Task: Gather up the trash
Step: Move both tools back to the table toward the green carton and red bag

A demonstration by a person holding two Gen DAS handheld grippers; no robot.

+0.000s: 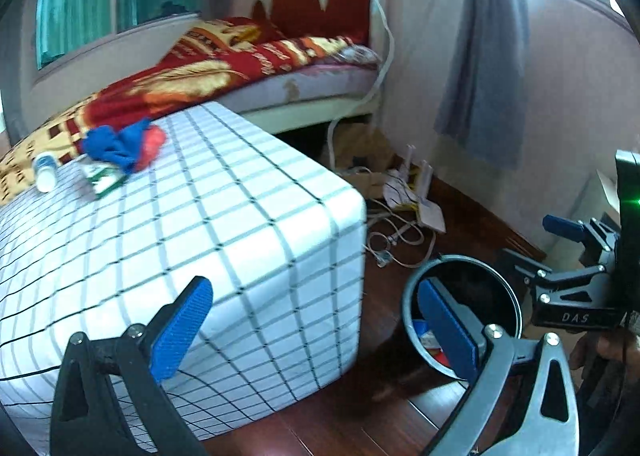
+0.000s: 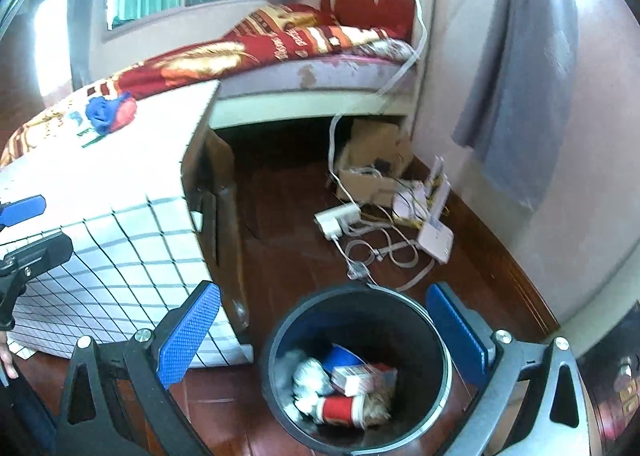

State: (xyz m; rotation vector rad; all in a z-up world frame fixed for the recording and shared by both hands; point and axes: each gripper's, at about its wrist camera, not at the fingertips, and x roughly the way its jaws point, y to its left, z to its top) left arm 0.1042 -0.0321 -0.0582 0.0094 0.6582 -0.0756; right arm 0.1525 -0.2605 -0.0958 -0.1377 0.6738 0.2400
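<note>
Both the left gripper (image 1: pixel 316 330) and right gripper (image 2: pixel 324 340) are spread wide and empty. The black bin (image 2: pixel 434 330) on the floor holds cartons and wrappers; a blue-red wrapper (image 1: pixel 124 145), small bottle (image 1: pixel 45 171) and green packet (image 1: pixel 102 177) lie on the checked table (image 1: pixel 224 223)

Two grippers are out, the left gripper (image 1: pixel 316 326) and the right gripper (image 2: pixel 324 336), each with two blue pads spread apart and nothing between them. One round black bin (image 2: pixel 440 340) stands on the floor. In it I count one red-and-white can (image 2: pixel 340 408), one small carton (image 2: pixel 362 376) and one crumpled silvery wad (image 2: pixel 310 376). On the checked surface (image 1: pixel 224 223) lie three things: one white bottle (image 1: pixel 45 171), one green-and-white packet (image 1: pixel 102 177), one blue-and-red cloth bundle (image 1: pixel 124 145). One bed (image 1: pixel 304 87). One cardboard box (image 2: pixel 376 143).
</note>
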